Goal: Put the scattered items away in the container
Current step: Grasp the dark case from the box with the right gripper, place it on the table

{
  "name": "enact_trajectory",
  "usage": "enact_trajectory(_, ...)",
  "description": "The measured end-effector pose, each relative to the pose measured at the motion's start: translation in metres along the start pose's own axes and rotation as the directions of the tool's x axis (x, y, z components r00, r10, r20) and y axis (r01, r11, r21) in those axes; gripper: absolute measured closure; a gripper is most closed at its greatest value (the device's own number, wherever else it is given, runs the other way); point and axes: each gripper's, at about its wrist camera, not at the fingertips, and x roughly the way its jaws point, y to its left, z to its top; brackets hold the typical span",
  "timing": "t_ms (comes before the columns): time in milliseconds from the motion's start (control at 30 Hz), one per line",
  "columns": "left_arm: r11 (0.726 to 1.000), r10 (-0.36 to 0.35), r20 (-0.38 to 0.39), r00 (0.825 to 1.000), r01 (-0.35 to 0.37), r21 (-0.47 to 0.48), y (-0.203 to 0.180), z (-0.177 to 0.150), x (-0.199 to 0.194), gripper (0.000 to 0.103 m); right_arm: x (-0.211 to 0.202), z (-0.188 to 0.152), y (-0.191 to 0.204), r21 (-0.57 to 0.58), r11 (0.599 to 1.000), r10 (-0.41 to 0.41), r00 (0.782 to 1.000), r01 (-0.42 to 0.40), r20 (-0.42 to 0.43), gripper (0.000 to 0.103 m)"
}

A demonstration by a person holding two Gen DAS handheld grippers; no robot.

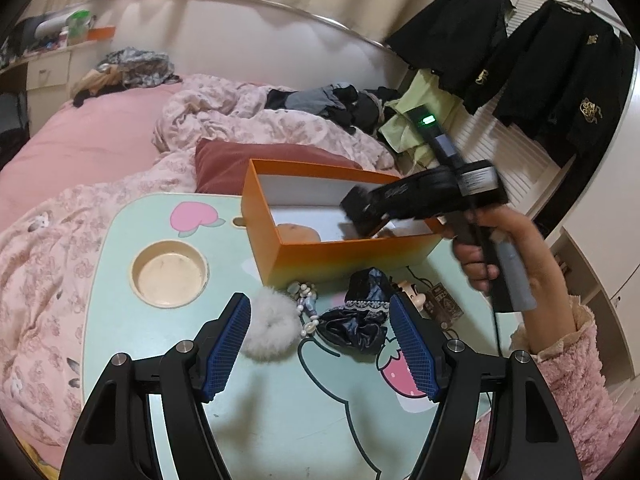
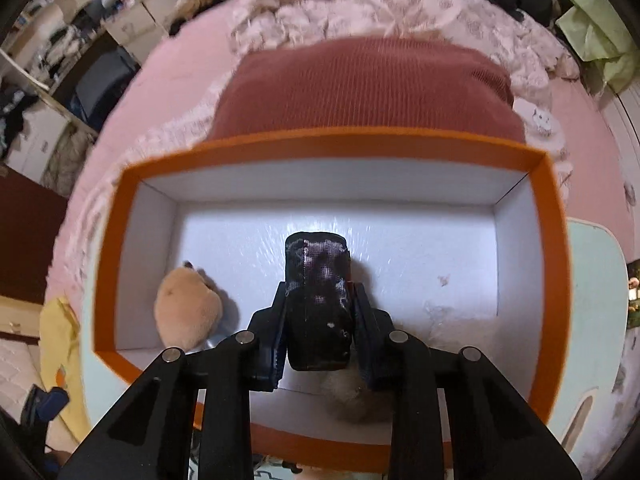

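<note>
A: On the left of the mint-green lap table, the round cup recess sits bare, and just right of it the left gripper hangs with its blue pads wide apart, holding nothing. What lies between them?

B: A white fluffy scrunchie, a string of pearl beads and a dark blue lace-trimmed scrunchie, all on the table just near of the orange box. The risk there is judgement only: these soft things touch one another, so pads closing on one could drag the beads along or push them off the near edge.

A: And further right, over the box?

B: The right gripper points steeply down into it, jaws narrow and pressed on a black, shiny fabric piece, most likely another scrunchie. A tan plush toy already lies at the box's left end, and something pale and furry sits under the gripper at the near wall.

A: What could go wrong with that drop?

B: The fabric might cling to the pads when they part. The light box may also shift if the fingers knock its near wall, since its far side seems to overhang toward the red cushion.
</note>
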Motion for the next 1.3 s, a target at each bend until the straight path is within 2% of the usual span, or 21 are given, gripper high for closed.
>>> enact_trajectory(133,1.0,0.003,-0.001,1.0,-0.003,-0.002,0.0,-0.001,0.001,0.032,-0.044,-0.012,-0.006,0.02,0.998,0.05,0.99,-0.053,0.13,0.073)
enact_trajectory(300,1.0,0.009,-0.02,1.0,-0.009,-0.011,0.002,-0.001,0.007,0.032,-0.093,-0.052,0.011,-0.051,0.989,0.15,0.959,-0.142,0.239,0.073)
enact_trajectory(433,1.0,0.011,-0.047,0.999,-0.012,-0.014,0.0,-0.003,0.013,0.032,-0.093,-0.095,0.024,-0.117,0.98,0.185,0.957,-0.162,0.222,0.073)
enact_trajectory(567,1.0,0.008,-0.057,0.998,-0.008,-0.005,-0.003,-0.004,0.016,0.032,-0.067,-0.126,0.029,-0.134,0.985,0.136,0.974,-0.112,0.182,0.073)
enact_trajectory(633,1.0,0.006,-0.059,0.998,-0.006,-0.001,-0.004,-0.004,0.016,0.032,-0.052,-0.135,0.026,-0.123,0.99,0.094,0.98,-0.073,0.174,0.073)
enact_trajectory(767,1.0,0.006,-0.059,0.998,-0.006,0.001,-0.005,-0.005,0.014,0.032,-0.028,-0.137,0.016,-0.098,0.991,0.102,0.986,-0.089,0.134,0.073)
enact_trajectory(833,1.0,0.007,-0.059,0.998,-0.007,-0.001,-0.006,-0.004,0.014,0.032,-0.026,-0.138,0.013,-0.094,0.993,0.087,0.985,-0.073,0.147,0.073)
enact_trajectory(933,1.0,0.005,-0.062,0.998,-0.005,-0.006,-0.006,-0.004,0.015,0.032,-0.04,-0.141,0.012,-0.092,0.994,0.071,0.968,-0.05,0.24,0.072)
enact_trajectory(967,1.0,0.004,-0.063,0.998,-0.005,-0.005,-0.007,-0.004,0.015,0.032,-0.048,-0.144,0.01,-0.09,0.995,0.073,0.956,-0.049,0.284,0.069)
enact_trajectory(1033,1.0,0.005,-0.065,0.998,-0.005,-0.005,-0.007,-0.004,0.015,0.032,-0.067,-0.151,0.004,-0.071,0.996,0.073,0.921,-0.05,0.382,0.053)
enact_trajectory(1067,1.0,0.005,-0.066,0.998,-0.005,-0.006,-0.007,-0.004,0.016,0.032,-0.077,-0.156,0.001,-0.063,0.997,0.071,0.899,-0.048,0.432,0.039)
enact_trajectory(1100,1.0,0.004,-0.067,0.998,-0.005,-0.007,-0.008,-0.004,0.016,0.032,-0.082,-0.162,0.001,-0.064,0.997,0.07,0.884,-0.045,0.462,0.032)
enact_trajectory(1133,1.0,0.005,-0.069,0.998,-0.005,-0.008,-0.008,-0.004,0.016,0.032,-0.086,-0.167,0.001,-0.072,0.997,0.07,0.874,-0.04,0.481,0.031)
enact_trajectory(1167,1.0,0.006,-0.071,0.997,-0.006,-0.007,-0.009,-0.003,0.017,0.032,-0.089,-0.172,0.002,-0.083,0.996,0.065,0.87,-0.028,0.49,0.031)
enact_trajectory(1300,1.0,0.015,-0.076,0.997,-0.016,-0.014,-0.016,0.003,0.018,0.032,-0.084,-0.193,0.013,-0.117,0.991,0.001,0.879,0.062,0.477,0.031)
